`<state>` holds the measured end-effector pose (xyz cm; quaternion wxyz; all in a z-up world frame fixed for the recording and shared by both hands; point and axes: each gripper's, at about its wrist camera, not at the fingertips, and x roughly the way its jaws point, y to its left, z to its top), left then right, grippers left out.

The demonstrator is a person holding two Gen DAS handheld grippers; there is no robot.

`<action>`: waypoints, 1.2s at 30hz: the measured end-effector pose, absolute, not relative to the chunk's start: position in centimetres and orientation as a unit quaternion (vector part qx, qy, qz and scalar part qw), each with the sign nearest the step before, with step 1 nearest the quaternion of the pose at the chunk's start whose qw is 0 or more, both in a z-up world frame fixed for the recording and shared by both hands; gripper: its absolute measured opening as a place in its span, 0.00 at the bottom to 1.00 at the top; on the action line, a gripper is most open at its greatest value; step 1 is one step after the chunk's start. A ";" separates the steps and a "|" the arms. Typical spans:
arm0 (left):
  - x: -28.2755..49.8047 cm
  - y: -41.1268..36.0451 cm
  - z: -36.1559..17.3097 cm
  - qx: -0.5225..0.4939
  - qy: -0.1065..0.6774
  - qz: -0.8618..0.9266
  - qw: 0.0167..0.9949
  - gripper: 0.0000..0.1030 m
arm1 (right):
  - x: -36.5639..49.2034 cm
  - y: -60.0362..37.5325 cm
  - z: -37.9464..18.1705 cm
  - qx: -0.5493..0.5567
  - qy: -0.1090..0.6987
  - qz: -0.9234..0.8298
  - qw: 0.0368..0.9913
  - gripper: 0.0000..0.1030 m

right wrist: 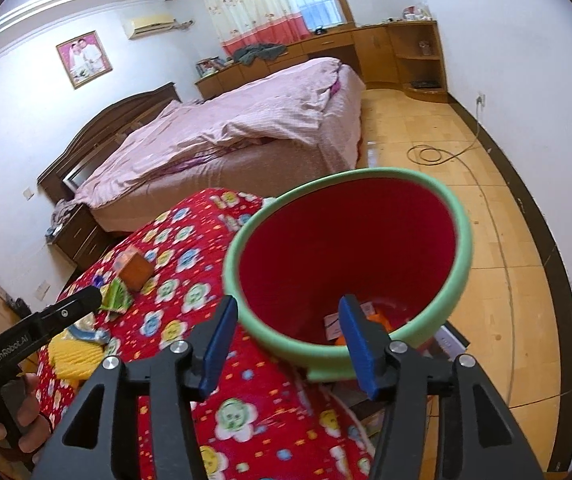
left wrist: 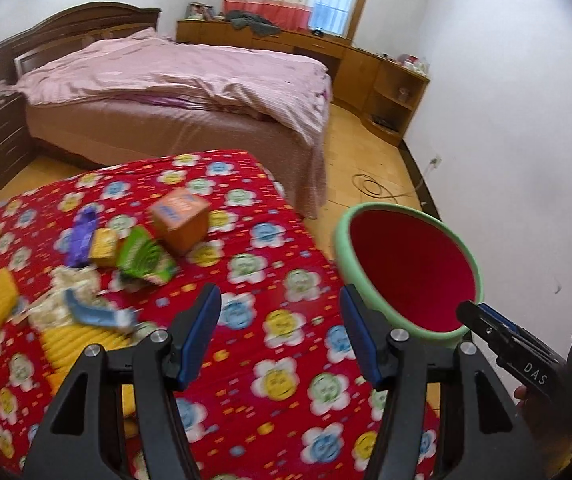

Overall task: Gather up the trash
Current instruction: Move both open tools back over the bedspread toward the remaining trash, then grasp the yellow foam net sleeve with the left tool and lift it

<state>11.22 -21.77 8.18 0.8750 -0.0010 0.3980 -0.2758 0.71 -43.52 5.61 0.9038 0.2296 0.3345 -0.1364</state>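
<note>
Down in the bin (right wrist: 366, 216) some scraps already lie (few), while wrappers (left wrist: 86, 304) and a box (left wrist: 180, 220) wait, both tongs (left wrist: 282, 336) (right wrist: 286, 344) released and empty.

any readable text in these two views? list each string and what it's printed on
"DAS" – on the body of the right gripper, seen from the left wrist view.
"GenRobot.AI" – on the body of the left gripper, seen from the right wrist view.
Orange box: printing on top, too blurred to read.
Green packet, purple wrapper, and items inside the red bin: print unreadable.
</note>
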 end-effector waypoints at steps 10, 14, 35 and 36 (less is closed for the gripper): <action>11.3 -13.7 8.7 -0.017 0.388 -0.216 0.896 0.60 | 2.1 -38.1 6.0 0.212 0.345 -0.100 0.909 0.60; 11.7 -10.6 8.6 -0.024 0.386 -0.191 0.902 0.60 | 2.8 -35.9 6.3 0.203 0.349 -0.088 0.911 0.62; 18.0 3.0 3.3 -0.040 0.419 -0.066 0.905 0.60 | 6.1 -28.3 4.5 0.175 0.387 -0.063 0.903 0.66; 18.6 3.4 2.8 -0.039 0.423 -0.061 0.903 0.60 | 6.2 -28.2 4.4 0.175 0.389 -0.064 0.902 0.66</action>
